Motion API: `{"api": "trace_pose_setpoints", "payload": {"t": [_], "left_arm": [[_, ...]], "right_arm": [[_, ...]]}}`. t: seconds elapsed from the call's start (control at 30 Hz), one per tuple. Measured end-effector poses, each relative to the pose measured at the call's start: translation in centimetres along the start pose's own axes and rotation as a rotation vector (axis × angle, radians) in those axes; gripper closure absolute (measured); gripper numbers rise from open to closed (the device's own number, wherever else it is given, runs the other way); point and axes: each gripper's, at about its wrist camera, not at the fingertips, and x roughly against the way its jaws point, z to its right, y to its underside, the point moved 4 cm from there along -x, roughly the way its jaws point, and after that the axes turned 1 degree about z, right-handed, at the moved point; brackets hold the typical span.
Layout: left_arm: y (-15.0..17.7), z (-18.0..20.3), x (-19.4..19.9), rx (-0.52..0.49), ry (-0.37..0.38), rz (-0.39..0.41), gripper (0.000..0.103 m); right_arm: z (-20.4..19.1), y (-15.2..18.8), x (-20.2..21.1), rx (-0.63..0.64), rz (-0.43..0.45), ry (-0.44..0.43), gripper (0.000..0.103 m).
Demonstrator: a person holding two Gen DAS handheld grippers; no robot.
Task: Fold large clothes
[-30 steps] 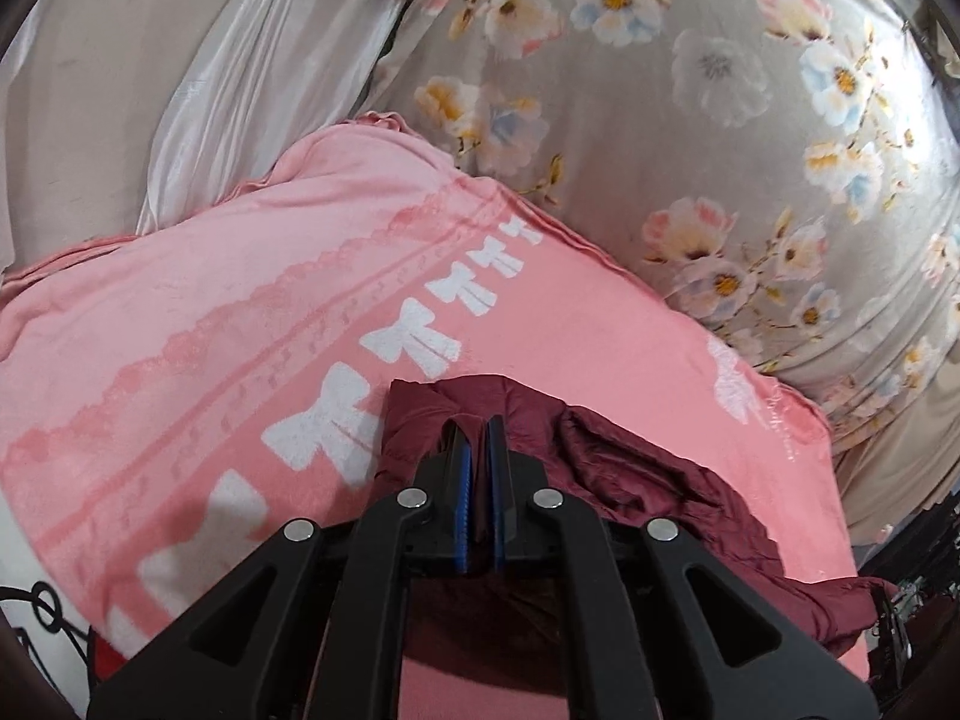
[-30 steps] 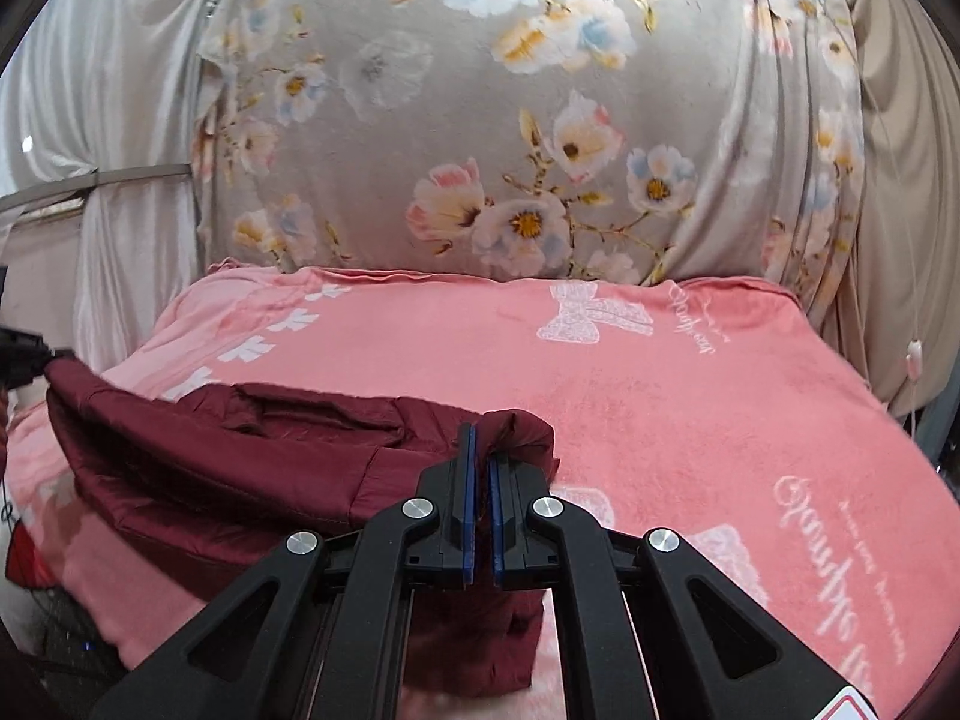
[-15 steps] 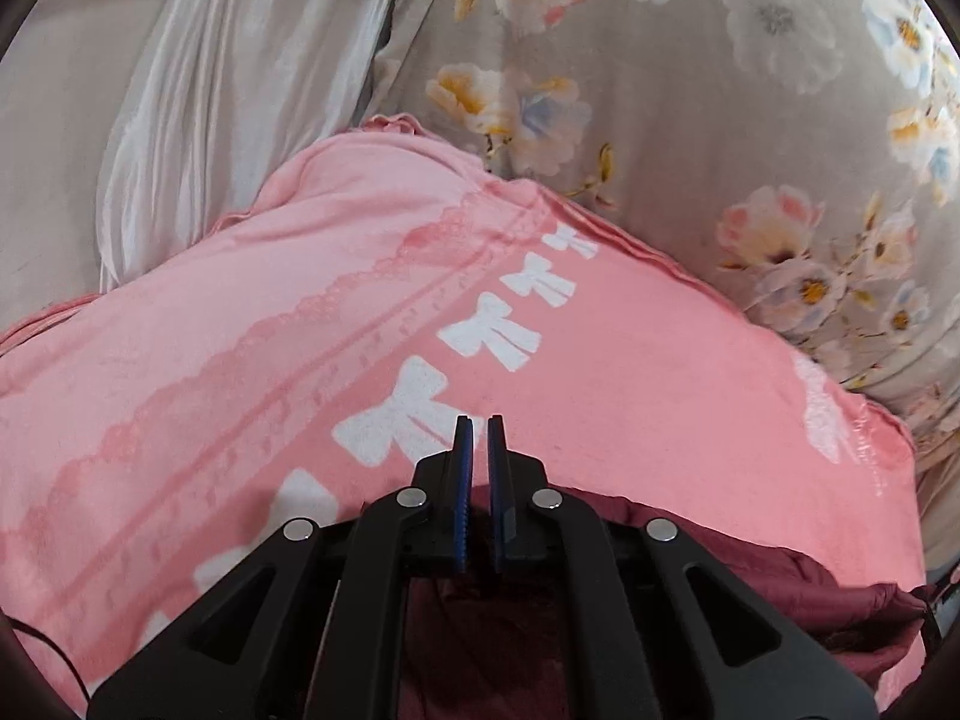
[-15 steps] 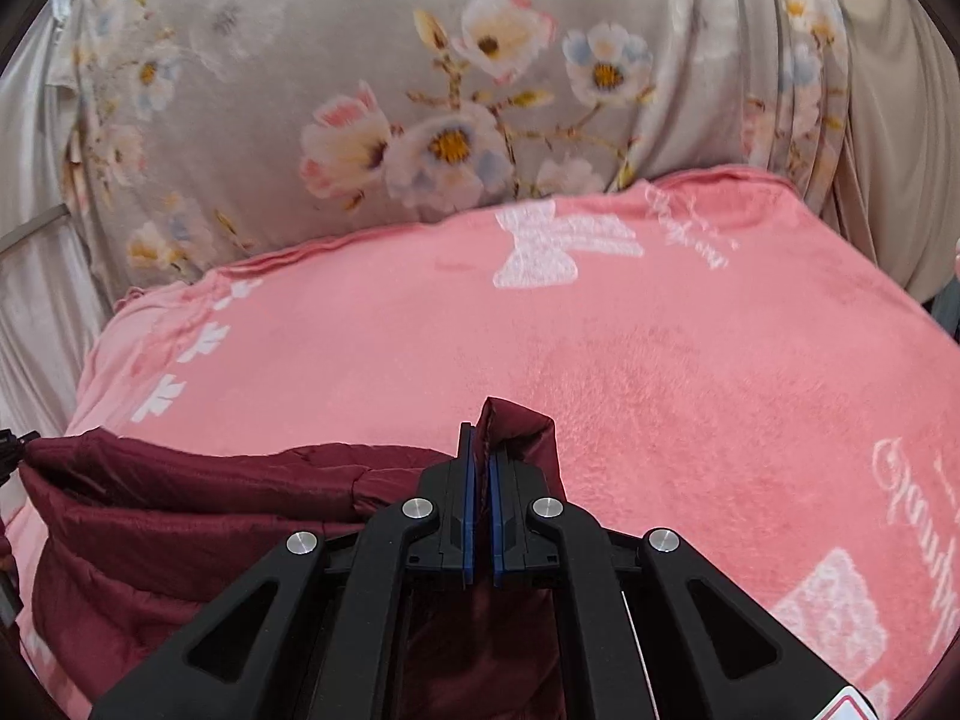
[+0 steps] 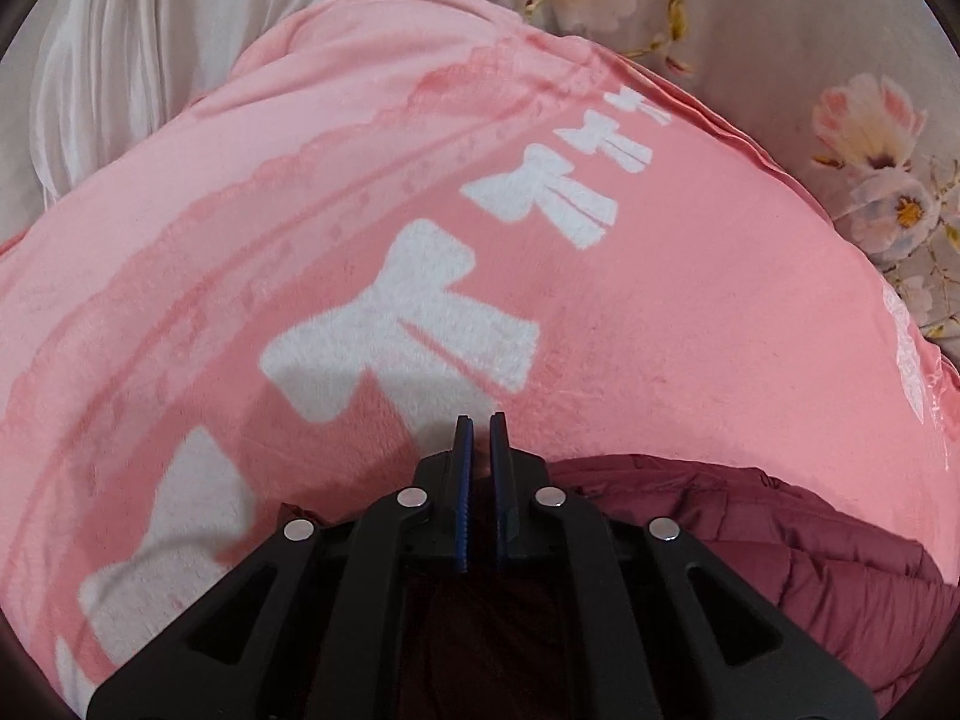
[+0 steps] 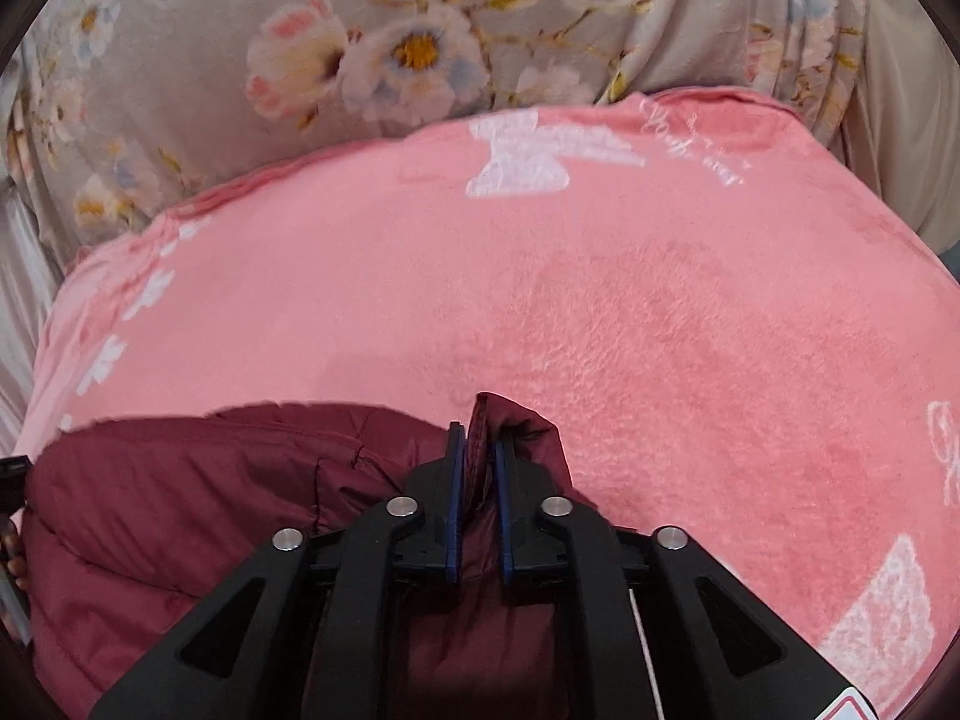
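Now lower: right gripper (image 6: 478,450) opening around jacket (image 6: 180,480) corner; left gripper (image 5: 479,438) nearly closed.

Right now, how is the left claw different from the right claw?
The left claw is shut to a thin slit, with only the pink blanket showing past its tips. The right claw is opening, with a fold of the dark red jacket standing up between its jaws. The left claw's gap is narrower than the right claw's. Both are black and blue, over the blanket.

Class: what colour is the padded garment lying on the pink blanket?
Dark maroon: the padded garment shows best in the right wrist view, on the pink blanket.
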Motion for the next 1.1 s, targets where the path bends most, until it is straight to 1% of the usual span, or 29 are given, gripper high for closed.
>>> {"api": "trace_pose_setpoints", "payload": {"t": [0.03, 0.07, 0.1, 0.13, 0.17, 0.2, 0.23, 0.3, 0.33, 0.37, 0.4, 0.43, 0.5, 0.53, 0.63, 0.73, 0.87, 1.0, 1.1], "left_arm": [[-0.3, -0.3, 1.0, 0.015, 0.0, 0.031, 0.096], [-0.5, -0.4, 2.1, 0.02, 0.005, 0.061, 0.095], [-1.0, -0.5, 4.5, 0.029, 0.019, 0.114, 0.089], [-1.2, -0.4, 6.7, 0.035, 0.049, 0.159, 0.081], [-1.3, 0.1, 8.4, 0.031, 0.078, 0.189, 0.078], [-1.1, 1.1, 11.0, 0.005, 0.117, 0.225, 0.074], [-0.7, 2.3, 12.7, -0.028, 0.14, 0.242, 0.074], [1.0, 5.7, 15.6, -0.121, 0.208, 0.258, 0.072], [1.7, 7.0, 16.0, -0.15, 0.226, 0.251, 0.069], [3.3, 9.0, 16.3, -0.191, 0.253, 0.226, 0.069], [4.4, 10.3, 16.1, -0.212, 0.267, 0.2, 0.069], [5.4, 11.1, 15.8, -0.225, 0.271, 0.181, 0.069], [7.1, 12.6, 14.6, -0.252, 0.257, 0.149, 0.069], [8.0, 13.2, 13.8, -0.258, 0.246, 0.133, 0.069], [9.5, 13.5, 11.2, -0.249, 0.202, 0.09, 0.069], [9.9, 12.7, 9.3, -0.223, 0.173, 0.069, 0.069], [10.4, 12.7, 8.5, -0.232, 0.146, 0.081, 0.069], [11.3, 13.1, 7.8, -0.261, 0.115, 0.105, 0.069], [11.5, 13.1, 7.3, -0.262, 0.114, 0.106, 0.069]], "right_arm": [[0.2, -0.4, 1.9, -0.014, 0.051, 0.002, 0.071], [0.3, -0.8, 3.7, -0.02, 0.101, 0.008, 0.066], [0.3, -1.0, 6.2, -0.014, 0.178, 0.012, 0.061], [-0.2, -1.2, 8.6, 0.009, 0.241, 0.012, 0.061], [-1.0, -1.1, 10.4, 0.03, 0.28, 0.001, 0.061], [-1.8, -1.1, 11.4, 0.041, 0.3, -0.017, 0.061], [-3.3, -0.6, 12.7, 0.053, 0.313, -0.061, 0.061], [-6.3, 0.6, 13.2, 0.082, 0.291, -0.13, 0.062], [-8.2, 1.4, 12.9, 0.108, 0.263, -0.156, 0.066], [-9.8, 2.1, 12.4, 0.133, 0.242, -0.18, 0.068], [-11.4, 3.0, 11.8, 0.164, 0.227, -0.197, 0.073], [-12.5, 3.7, 11.3, 0.188, 0.216, -0.197, 0.077], [-14.5, 4.9, 9.8, 0.227, 0.188, -0.202, 0.082], [-15.2, 5.3, 8.9, 0.239, 0.174, -0.191, 0.082], [-15.7, 5.9, 6.7, 0.244, 0.129, -0.169, 0.084], [-15.1, 6.3, 4.7, 0.234, 0.086, -0.153, 0.086], [-15.2, 7.8, 2.8, 0.255, 0.047, -0.128, 0.086], [-15.5, 8.3, 1.9, 0.277, 0.008, -0.11, 0.086], [-15.7, 8.6, 1.1, 0.286, -0.026, -0.104, 0.086]]}}
